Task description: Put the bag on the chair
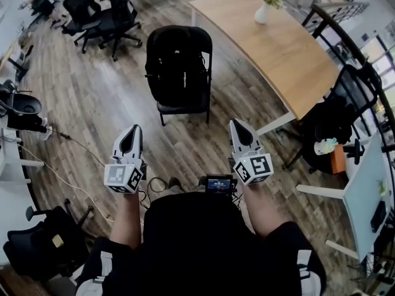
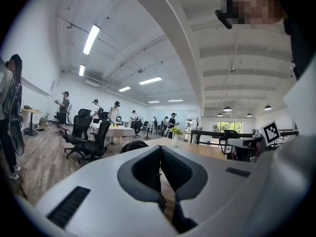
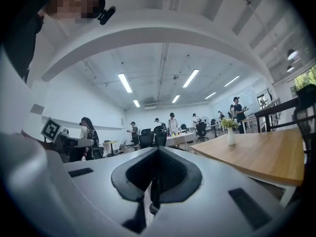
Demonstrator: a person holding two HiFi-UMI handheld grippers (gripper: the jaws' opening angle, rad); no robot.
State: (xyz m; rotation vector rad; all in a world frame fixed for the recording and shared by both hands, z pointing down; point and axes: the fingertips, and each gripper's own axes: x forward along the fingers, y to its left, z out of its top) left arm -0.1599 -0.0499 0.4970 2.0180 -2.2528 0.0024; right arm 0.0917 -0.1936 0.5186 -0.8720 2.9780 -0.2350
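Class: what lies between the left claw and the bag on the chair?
Only bare wood floor separates the left claw from the bag on the chair; the head view shows it.

No text, label, brand or number can be read anywhere.

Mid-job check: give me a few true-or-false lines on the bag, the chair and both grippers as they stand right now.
1. The black backpack sits on the black chair. True.
2. The left gripper is gripping the black backpack. False: its jaws are together on nothing, apart from the bag.
3. The right gripper is shut with nothing between its jaws. True.
4. The white vase of flowers stands on the floor. False: it stands on the light wooden table.
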